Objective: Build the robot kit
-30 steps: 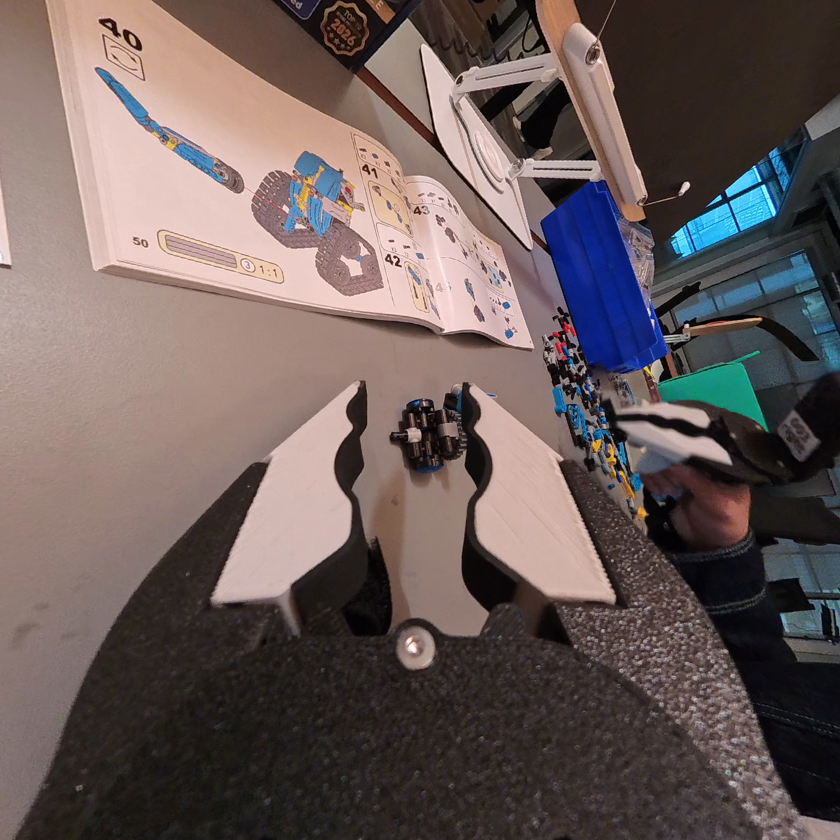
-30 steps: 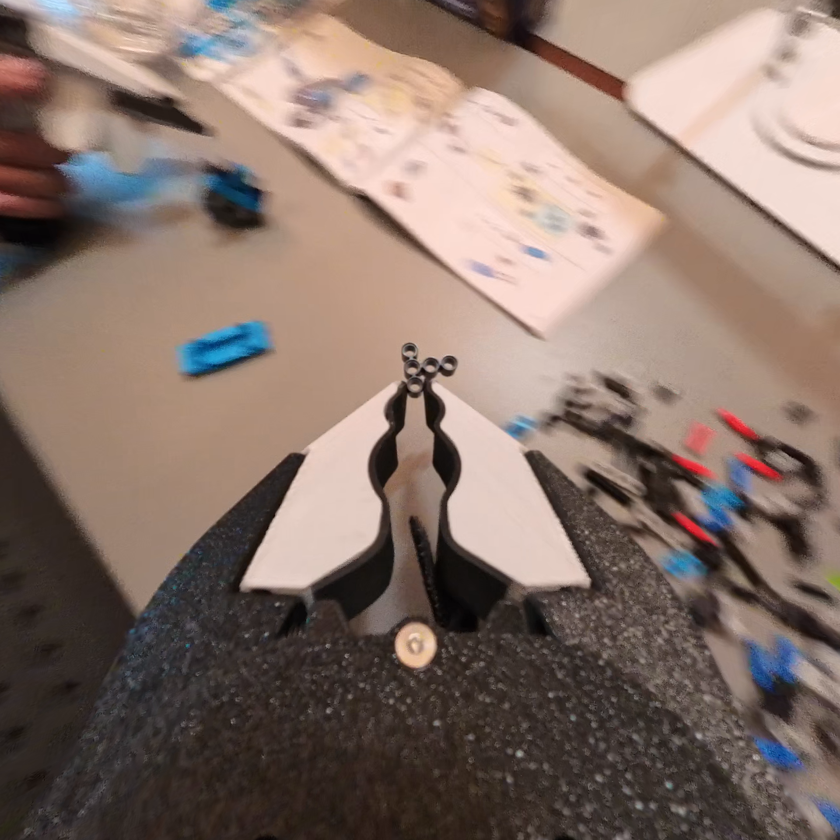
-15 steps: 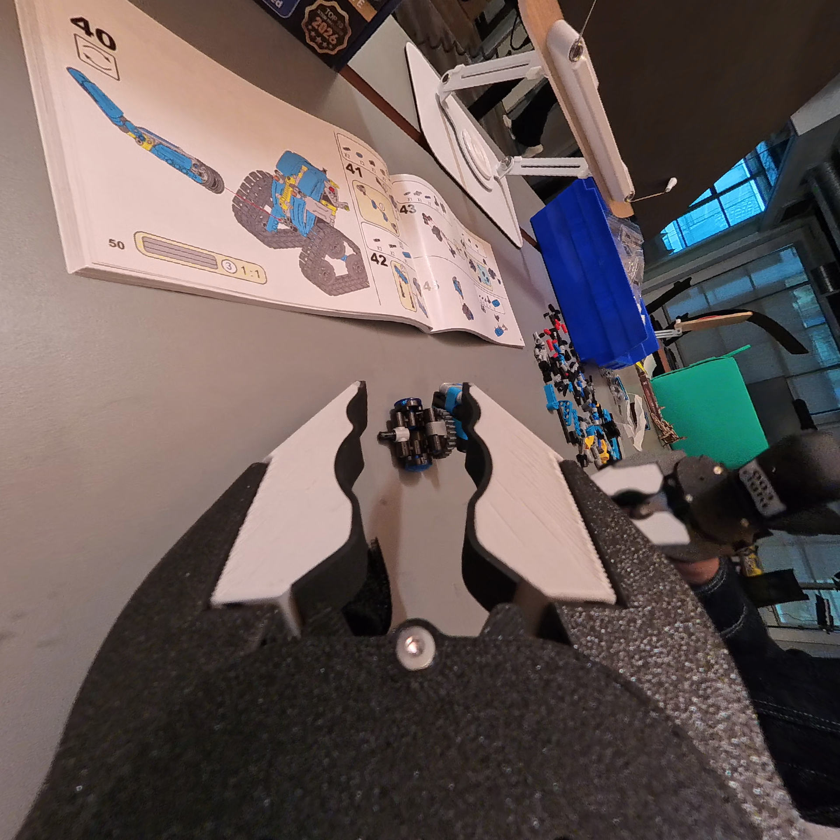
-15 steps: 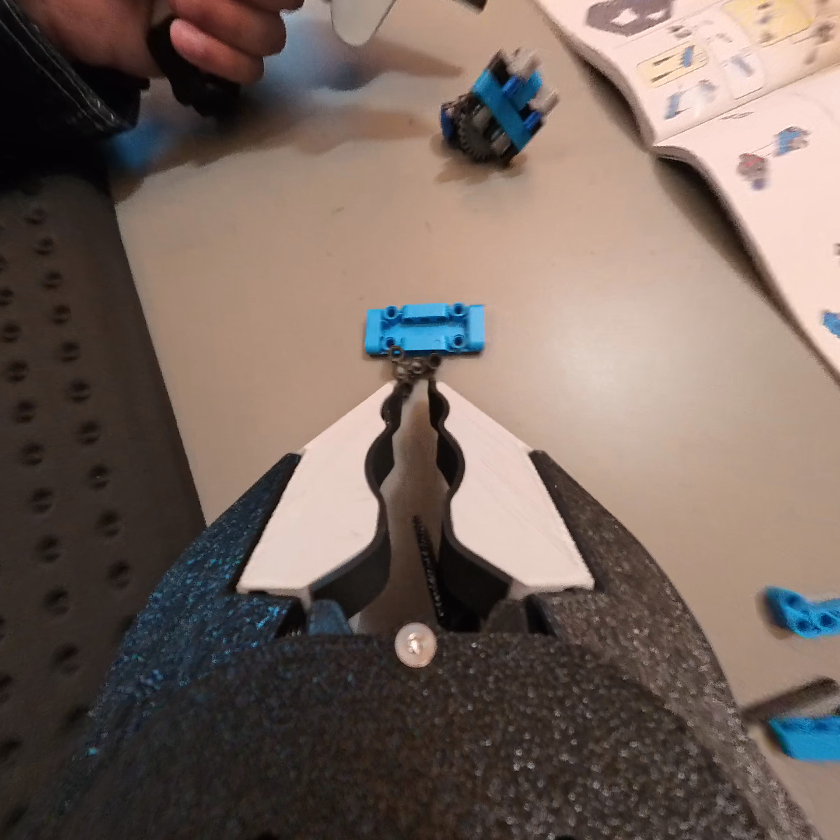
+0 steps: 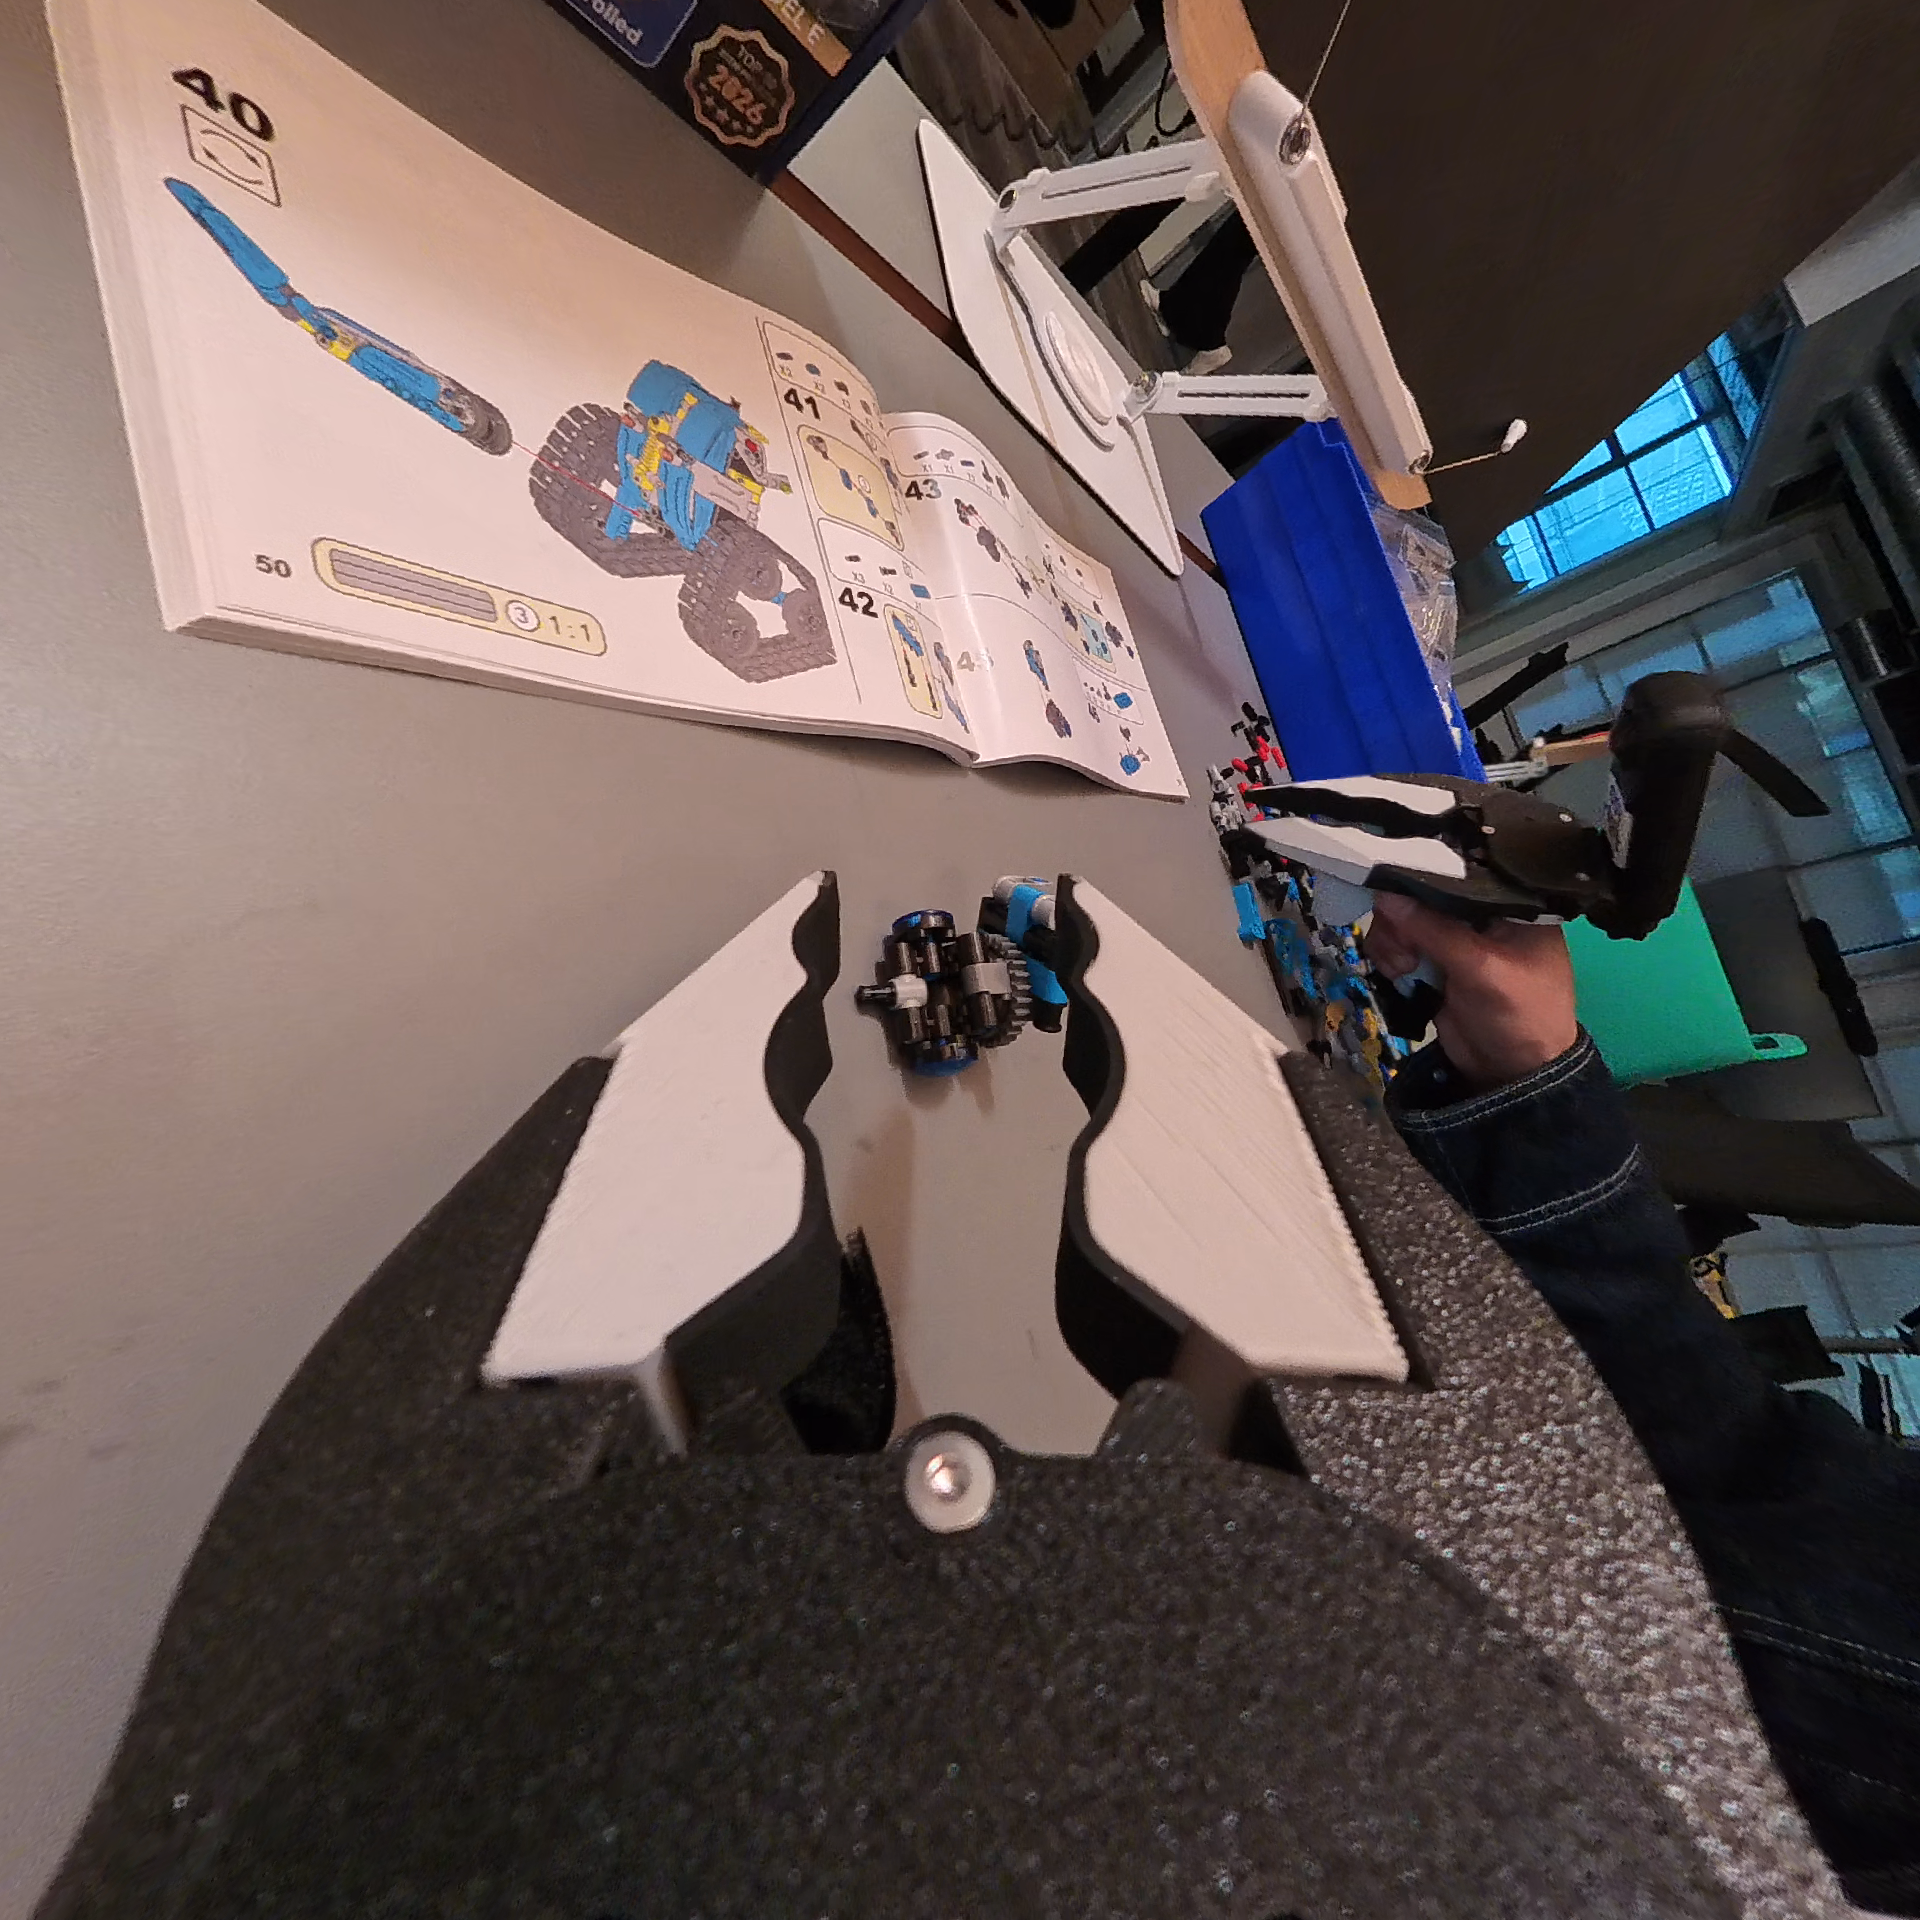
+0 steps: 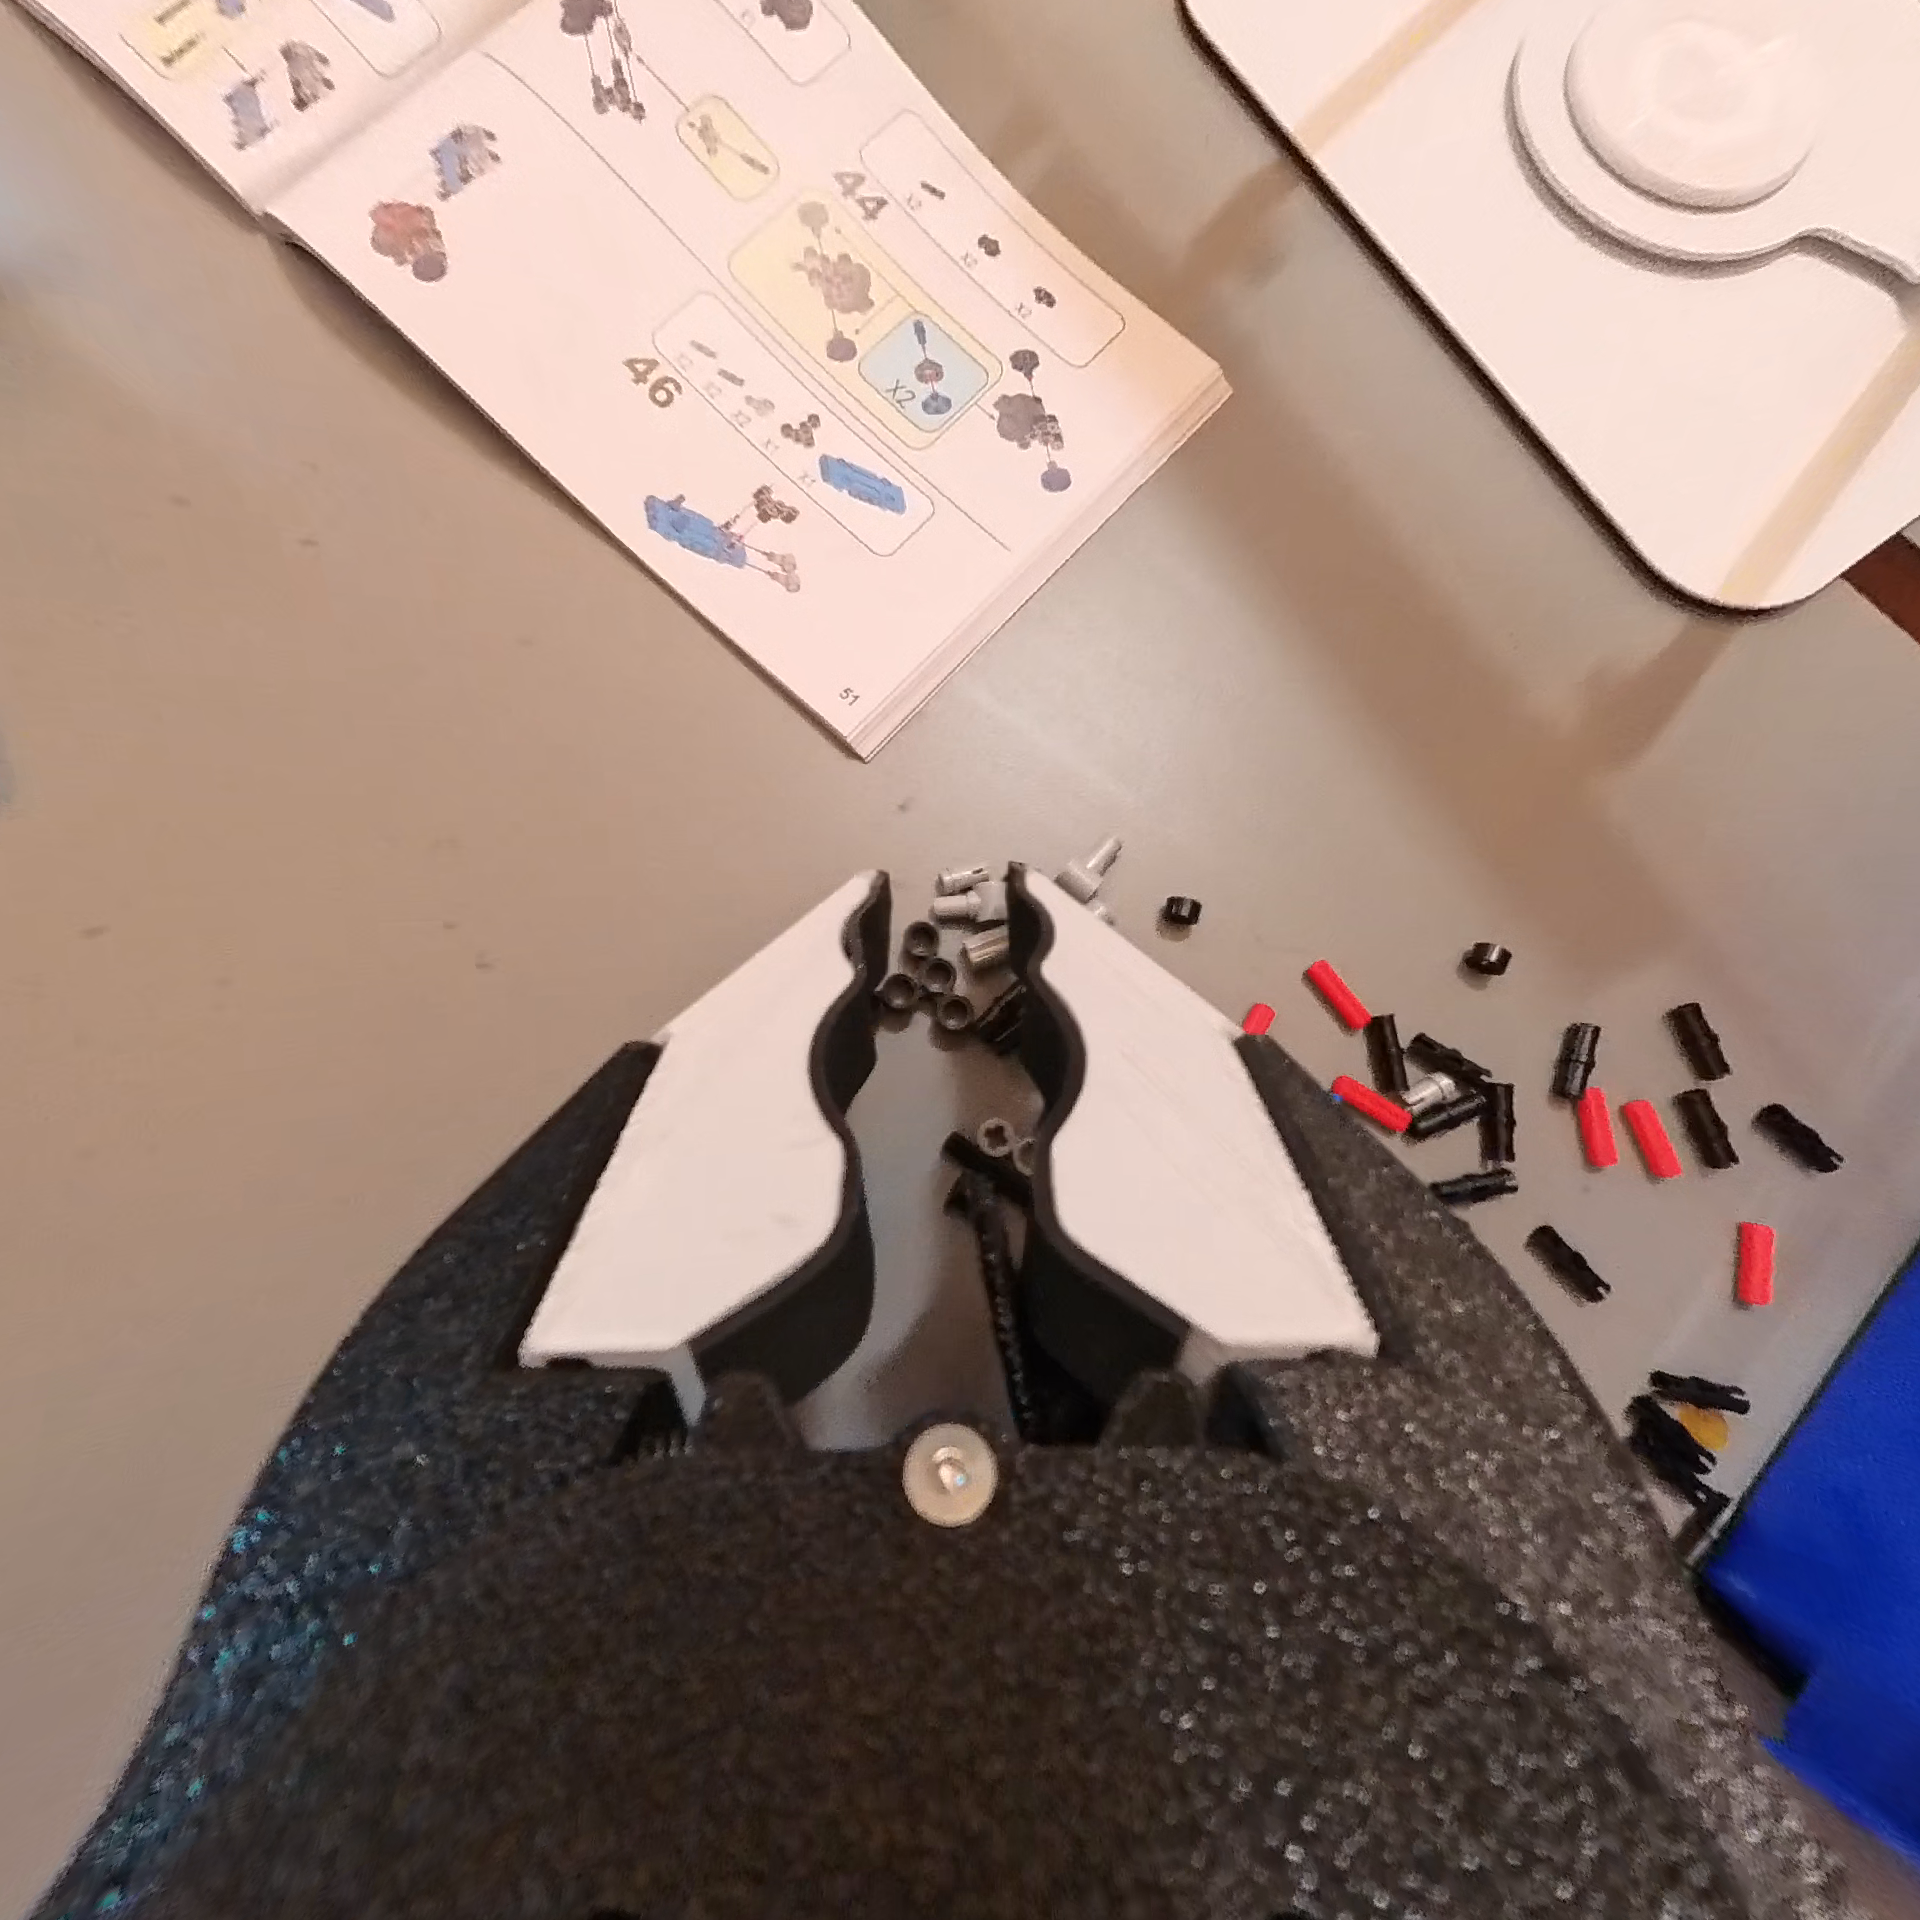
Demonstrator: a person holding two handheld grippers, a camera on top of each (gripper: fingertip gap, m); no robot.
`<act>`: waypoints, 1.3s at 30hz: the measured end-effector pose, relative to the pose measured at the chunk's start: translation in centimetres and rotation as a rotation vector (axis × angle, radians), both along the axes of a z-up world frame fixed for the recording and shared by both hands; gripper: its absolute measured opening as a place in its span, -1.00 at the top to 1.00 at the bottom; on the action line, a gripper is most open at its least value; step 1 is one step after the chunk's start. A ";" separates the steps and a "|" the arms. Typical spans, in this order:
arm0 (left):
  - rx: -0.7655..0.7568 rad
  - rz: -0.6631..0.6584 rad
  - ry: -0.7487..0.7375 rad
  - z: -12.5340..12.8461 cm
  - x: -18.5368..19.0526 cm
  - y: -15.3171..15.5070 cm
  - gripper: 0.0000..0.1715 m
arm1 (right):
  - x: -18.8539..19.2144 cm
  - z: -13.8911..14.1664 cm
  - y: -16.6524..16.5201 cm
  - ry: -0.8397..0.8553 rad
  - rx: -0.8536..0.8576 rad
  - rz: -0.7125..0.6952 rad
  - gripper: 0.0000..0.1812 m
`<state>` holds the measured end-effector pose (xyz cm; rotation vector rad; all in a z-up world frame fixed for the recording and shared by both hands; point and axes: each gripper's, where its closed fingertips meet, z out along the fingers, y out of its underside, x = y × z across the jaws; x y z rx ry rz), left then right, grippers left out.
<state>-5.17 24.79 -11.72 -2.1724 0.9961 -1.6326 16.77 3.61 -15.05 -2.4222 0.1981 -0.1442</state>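
My left gripper (image 5: pixel 948 888) is open and low over the grey table. A small black and blue gear assembly (image 5: pixel 961 987) lies between its fingertips, close to the right finger. My right gripper (image 6: pixel 948 883) is open. A dark grey ring connector (image 6: pixel 930 982) sits between its fingers next to some grey pins (image 6: pixel 966 899); I cannot tell whether a finger touches it. The right gripper also shows in the left wrist view (image 5: pixel 1262 816), held by a hand above the loose parts.
An open instruction booklet (image 5: pixel 520 416) lies beyond the assembly; its corner shows in the right wrist view (image 6: pixel 727 312). Red and black pins (image 6: pixel 1507 1091) are scattered right of the right gripper. A blue bin (image 6: pixel 1829 1558), a white stand base (image 6: pixel 1558 312) and a green box (image 5: pixel 1662 997) lie farther right. My right fingertips sit around 30 centimeters from my left ones.
My right gripper has swung away from the flat blue plate to the pins by the booklet's corner, and its jaws have opened off the ring connector. The left gripper has barely moved.
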 end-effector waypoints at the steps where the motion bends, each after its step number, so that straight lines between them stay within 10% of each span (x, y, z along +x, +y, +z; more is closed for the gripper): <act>1: -0.002 0.002 -0.002 0.0 0.0 0.0 0.52 | 0.0 -0.2 0.0 -0.005 -0.012 0.005 0.77; 18: -0.019 -0.009 -0.011 0.2 0.1 -0.3 0.51 | -0.7 -0.5 0.1 0.004 0.001 0.038 0.92; 28: -0.027 -0.011 -0.013 0.2 0.1 -0.3 0.52 | -19.1 1.1 1.7 0.195 0.096 0.618 0.92; 39: -0.027 -0.015 -0.018 0.3 0.1 -0.5 0.52 | -21.8 -1.4 2.1 0.184 0.033 0.661 0.86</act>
